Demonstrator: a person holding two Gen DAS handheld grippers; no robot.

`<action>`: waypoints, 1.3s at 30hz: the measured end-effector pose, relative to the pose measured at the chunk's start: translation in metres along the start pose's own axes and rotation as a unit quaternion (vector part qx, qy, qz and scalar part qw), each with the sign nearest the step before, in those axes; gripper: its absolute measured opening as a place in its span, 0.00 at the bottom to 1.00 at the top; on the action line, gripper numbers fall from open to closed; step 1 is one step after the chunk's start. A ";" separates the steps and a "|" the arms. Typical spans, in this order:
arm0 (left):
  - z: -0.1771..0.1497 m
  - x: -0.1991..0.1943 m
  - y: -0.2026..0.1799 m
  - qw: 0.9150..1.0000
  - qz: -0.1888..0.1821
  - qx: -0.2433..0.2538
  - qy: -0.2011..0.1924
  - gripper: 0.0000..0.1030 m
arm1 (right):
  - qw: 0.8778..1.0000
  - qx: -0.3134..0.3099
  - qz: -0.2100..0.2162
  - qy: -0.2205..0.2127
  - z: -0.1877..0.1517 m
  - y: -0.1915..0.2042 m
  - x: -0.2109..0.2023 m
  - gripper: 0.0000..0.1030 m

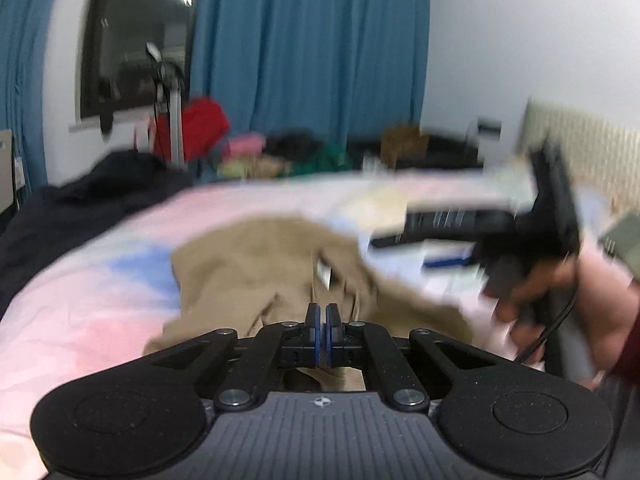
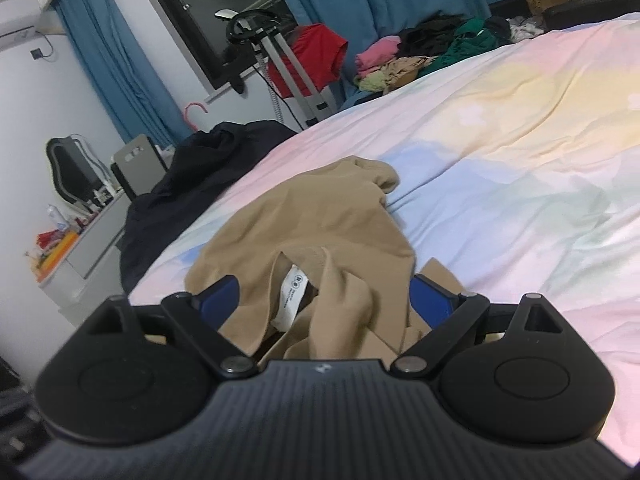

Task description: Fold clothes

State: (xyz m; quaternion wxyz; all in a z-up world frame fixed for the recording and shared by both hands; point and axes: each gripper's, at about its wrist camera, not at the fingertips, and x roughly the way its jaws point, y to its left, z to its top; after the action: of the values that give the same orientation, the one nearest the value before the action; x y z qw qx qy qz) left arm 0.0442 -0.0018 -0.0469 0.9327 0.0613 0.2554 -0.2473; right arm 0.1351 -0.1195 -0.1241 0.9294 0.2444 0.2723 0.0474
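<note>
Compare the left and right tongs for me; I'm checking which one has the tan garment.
The left tongs are shut, pads together on a fold of the tan garment; the right tongs stand wide open with cloth bunched between the pads, unpinched. Both are black with blue pads, over the same bed.

Left gripper (image 1: 322,312) pinches the tan garment (image 1: 256,268) on the pastel bedsheet (image 1: 88,304), the picture blurred.
</note>
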 end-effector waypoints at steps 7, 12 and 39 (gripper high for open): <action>-0.006 0.024 -0.001 0.998 0.034 0.042 0.030 0.11 | 1.000 -0.011 -0.009 -0.002 0.001 0.003 -0.001 0.91; -0.007 0.051 -0.017 0.990 0.058 0.125 0.025 0.25 | 1.000 -0.015 -0.006 0.001 0.001 0.004 0.001 0.91; 0.028 -0.013 0.014 0.983 0.103 0.001 -0.153 0.01 | 0.993 -0.117 -0.018 -0.006 -0.014 0.033 0.007 0.91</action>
State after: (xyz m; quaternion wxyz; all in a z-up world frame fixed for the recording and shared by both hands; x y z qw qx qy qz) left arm 0.0532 0.0093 -0.0165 0.9811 0.0496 0.1014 -0.1571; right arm 0.1355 -0.0833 -0.1218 0.9541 0.1289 0.2635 0.0604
